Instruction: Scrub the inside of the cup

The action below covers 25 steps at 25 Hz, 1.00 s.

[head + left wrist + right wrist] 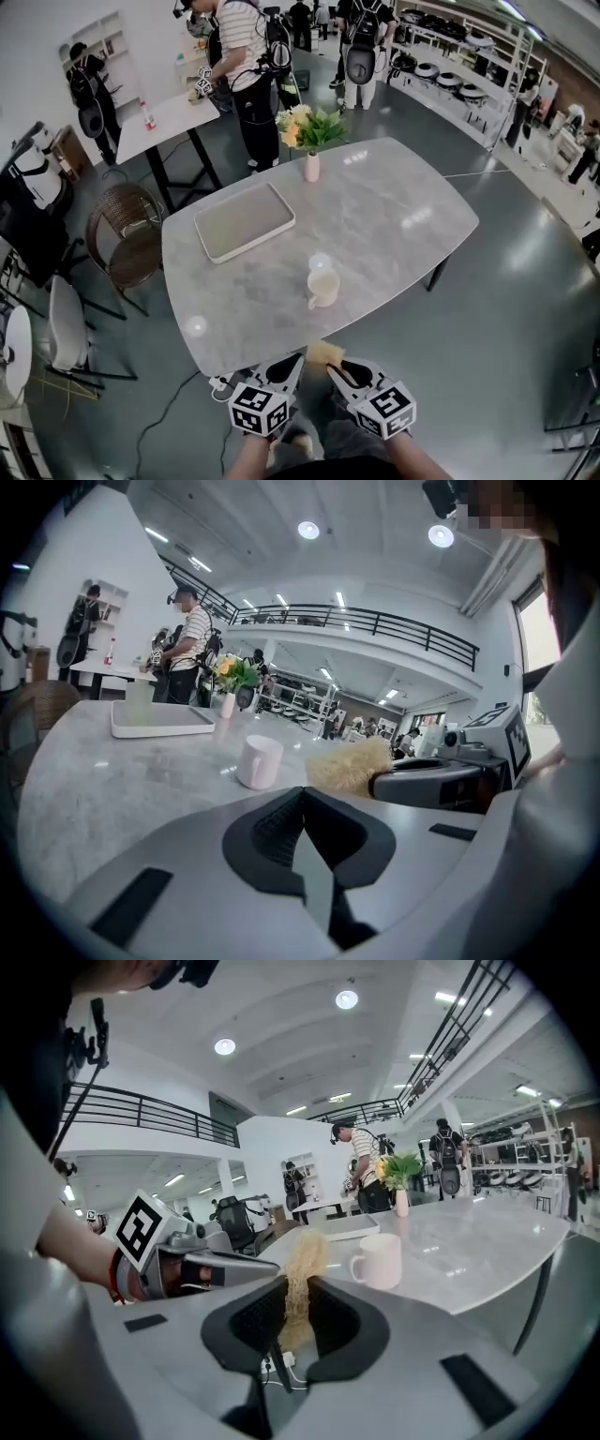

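A pale cup [322, 286] with a handle stands upright on the grey marble table [394, 216], near its front edge. My right gripper [339, 368] hangs below that edge, off the table, shut on a tan fibrous scrubber [324, 352]. In the right gripper view the scrubber [302, 1265] sticks up between the closed jaws, with the cup [380, 1260] beyond it. My left gripper [289, 364] is beside the right one, shut with nothing in it. The left gripper view shows the cup [260, 761] ahead and the scrubber [349, 764] to the right.
A flat grey tray [245, 221] lies at the table's far left. A pink vase with yellow flowers [311, 165] stands at the far edge. Chairs [122, 239] stand left of the table. People [246, 66] stand at another table beyond. A cable [178, 398] runs across the floor.
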Each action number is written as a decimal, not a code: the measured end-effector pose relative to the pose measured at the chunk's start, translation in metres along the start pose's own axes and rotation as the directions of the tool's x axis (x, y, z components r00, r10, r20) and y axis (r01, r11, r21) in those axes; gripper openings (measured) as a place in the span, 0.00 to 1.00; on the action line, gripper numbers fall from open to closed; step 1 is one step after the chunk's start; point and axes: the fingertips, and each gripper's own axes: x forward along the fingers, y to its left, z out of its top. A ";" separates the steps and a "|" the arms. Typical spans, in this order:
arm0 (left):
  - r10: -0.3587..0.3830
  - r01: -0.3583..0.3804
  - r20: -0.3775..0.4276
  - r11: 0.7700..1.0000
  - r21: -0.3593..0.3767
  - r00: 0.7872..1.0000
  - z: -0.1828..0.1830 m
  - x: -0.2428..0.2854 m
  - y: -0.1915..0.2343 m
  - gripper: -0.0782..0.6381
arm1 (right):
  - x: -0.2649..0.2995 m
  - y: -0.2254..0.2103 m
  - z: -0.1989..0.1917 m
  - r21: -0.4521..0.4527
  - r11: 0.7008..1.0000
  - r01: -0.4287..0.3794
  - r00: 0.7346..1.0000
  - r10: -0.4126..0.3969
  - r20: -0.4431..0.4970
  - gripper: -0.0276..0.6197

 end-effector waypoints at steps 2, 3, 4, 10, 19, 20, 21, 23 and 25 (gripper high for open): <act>0.022 -0.022 0.021 1.000 -0.016 1.000 0.014 0.021 0.009 0.13 | 0.008 -0.023 0.010 -0.010 1.000 -0.013 1.000 0.013 0.001 0.14; 0.027 -0.026 0.025 0.999 -0.022 0.999 0.019 0.031 0.011 0.13 | 0.012 -0.034 0.013 -0.010 1.000 -0.016 1.000 0.016 0.000 0.14; 0.026 -0.026 0.023 0.999 -0.021 0.999 0.022 0.041 0.012 0.13 | 0.014 -0.045 0.015 -0.007 1.000 -0.017 1.000 0.017 -0.002 0.14; 0.034 -0.034 -0.009 0.999 -0.008 0.999 0.028 0.083 0.010 0.13 | 0.018 -0.091 0.020 0.017 1.000 -0.025 0.999 0.026 -0.020 0.14; 0.132 -0.131 -0.037 0.991 0.014 0.991 0.043 0.116 0.033 0.13 | 0.038 -0.135 0.035 0.012 0.995 -0.095 0.995 0.095 -0.026 0.14; 0.141 -0.141 -0.041 0.990 0.016 0.989 0.043 0.117 0.034 0.13 | 0.040 -0.137 0.036 0.009 0.994 -0.108 0.994 0.108 -0.028 0.14; 0.151 -0.150 -0.042 0.988 0.017 0.988 0.043 0.118 0.035 0.13 | 0.042 -0.139 0.036 0.005 0.993 -0.119 0.992 0.119 -0.031 0.14; 0.169 -0.169 -0.045 0.985 0.017 0.985 0.044 0.119 0.039 0.13 | 0.047 -0.144 0.038 -0.003 0.991 -0.136 0.990 0.136 -0.036 0.14; 0.194 -0.193 -0.053 0.981 0.026 0.980 0.042 0.116 0.044 0.13 | 0.051 -0.146 0.040 -0.006 0.988 -0.152 0.988 0.151 -0.037 0.14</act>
